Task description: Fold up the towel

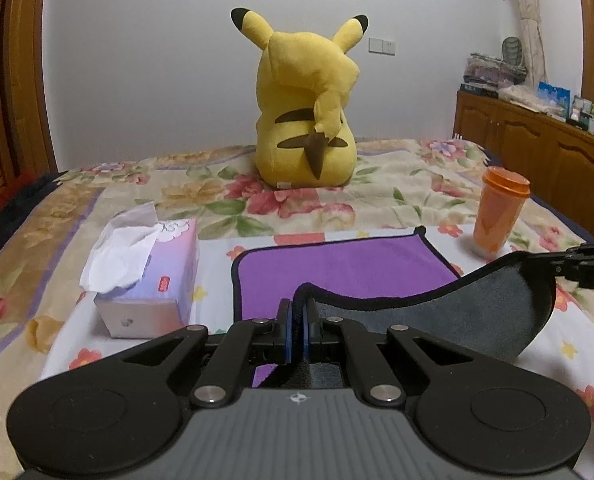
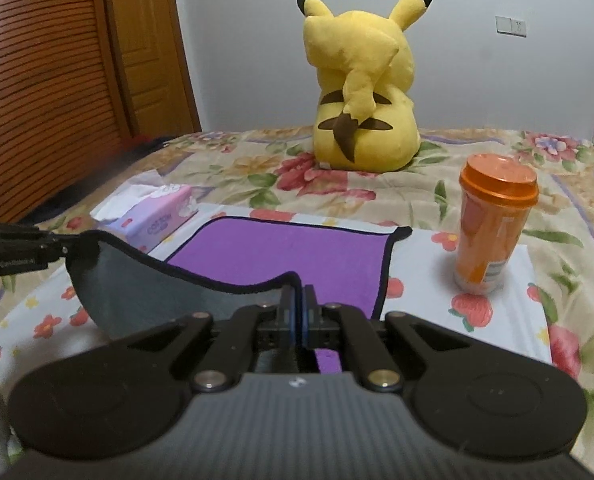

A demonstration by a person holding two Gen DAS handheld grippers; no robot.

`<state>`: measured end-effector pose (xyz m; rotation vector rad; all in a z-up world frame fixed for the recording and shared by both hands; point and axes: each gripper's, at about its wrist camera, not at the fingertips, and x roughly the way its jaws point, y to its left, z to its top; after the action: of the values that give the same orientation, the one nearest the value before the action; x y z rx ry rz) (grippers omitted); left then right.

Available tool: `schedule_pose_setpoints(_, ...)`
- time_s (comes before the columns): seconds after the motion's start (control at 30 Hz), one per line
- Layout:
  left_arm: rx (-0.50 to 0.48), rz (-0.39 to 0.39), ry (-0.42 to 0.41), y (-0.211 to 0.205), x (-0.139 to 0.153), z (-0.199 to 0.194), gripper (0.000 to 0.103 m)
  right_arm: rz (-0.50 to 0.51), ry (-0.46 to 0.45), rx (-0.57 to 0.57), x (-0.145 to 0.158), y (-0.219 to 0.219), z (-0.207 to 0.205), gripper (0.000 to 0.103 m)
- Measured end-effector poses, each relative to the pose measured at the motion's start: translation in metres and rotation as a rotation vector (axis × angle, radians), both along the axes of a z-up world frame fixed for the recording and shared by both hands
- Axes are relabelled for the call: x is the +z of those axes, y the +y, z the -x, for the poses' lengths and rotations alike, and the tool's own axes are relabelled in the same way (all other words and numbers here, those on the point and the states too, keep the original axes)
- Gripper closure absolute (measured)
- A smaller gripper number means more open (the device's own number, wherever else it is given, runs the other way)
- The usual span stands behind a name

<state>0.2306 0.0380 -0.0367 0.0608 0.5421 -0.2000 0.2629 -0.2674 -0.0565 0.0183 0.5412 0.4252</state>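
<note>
A purple towel point(image 1: 337, 268) with a black hem and a grey underside lies on the floral bedspread; it also shows in the right wrist view point(image 2: 281, 252). Its near edge is lifted off the bed, grey side point(image 1: 477, 312) showing and sagging between the two grippers. My left gripper point(image 1: 298, 312) is shut on the near left corner of the towel. My right gripper point(image 2: 299, 300) is shut on the near right corner; it also shows at the right edge of the left wrist view point(image 1: 557, 264). The far half of the towel lies flat.
A tissue box point(image 1: 149, 276) sits just left of the towel. An orange lidded cup point(image 2: 493, 224) stands to its right. A yellow Pikachu plush point(image 1: 305, 104) sits behind. A wooden cabinet point(image 1: 537, 136) stands far right, a wardrobe point(image 2: 41, 80) at left.
</note>
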Motion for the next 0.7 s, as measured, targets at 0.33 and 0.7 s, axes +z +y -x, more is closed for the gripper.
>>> schedule_pose_setpoints(0.33,-0.002,-0.014,-0.026,-0.001,-0.001,-0.017,0.095,0.032,-0.021,0.027,-0.002,0.006,-0.015,0.099)
schedule_pose_setpoints(0.7,-0.015,0.007,-0.031,0.002,-0.006,-0.037,0.095,0.085,-0.051,0.013,-0.007,0.01,-0.033,0.099)
